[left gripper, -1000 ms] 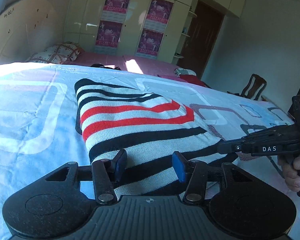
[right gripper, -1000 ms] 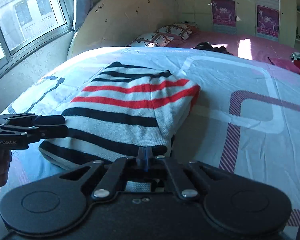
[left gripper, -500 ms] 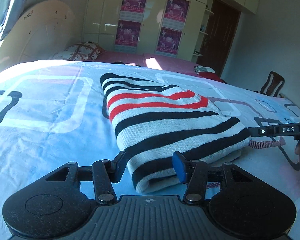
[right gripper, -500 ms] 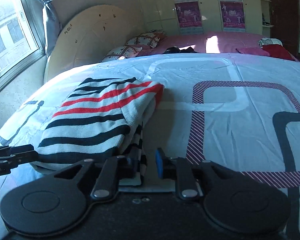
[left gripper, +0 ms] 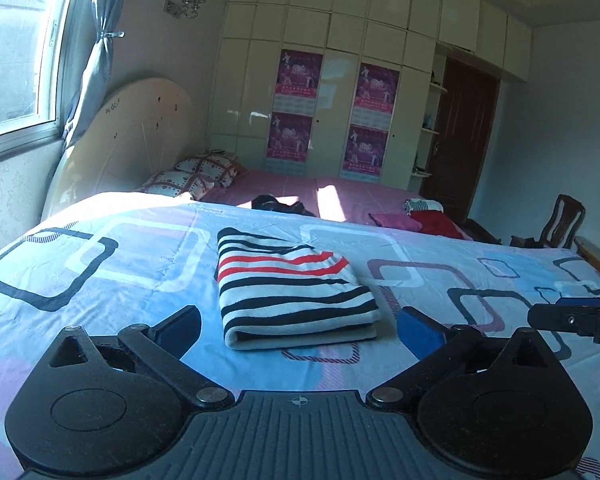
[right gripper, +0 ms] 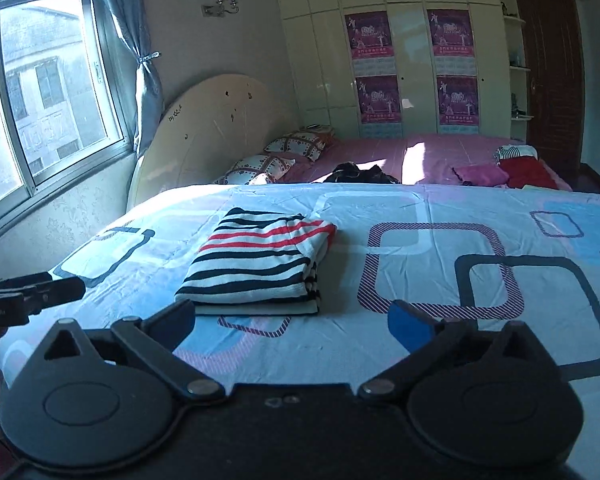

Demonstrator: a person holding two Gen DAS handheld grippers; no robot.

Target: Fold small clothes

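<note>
folded sweater alone on the near bed

the folded sweater [left gripper: 292, 288] lies flat on the bedsheet [left gripper: 100, 280], apart from both grippers. the left gripper [left gripper: 298, 326] hovers before it, the right gripper [right gripper: 292, 320] before and to its right. behind lies a second bed [right gripper: 380, 152] with pillows [right gripper: 276, 156] at left and clothes [right gripper: 516, 168] at right; wardrobes [right gripper: 412, 60] stand behind.
</note>
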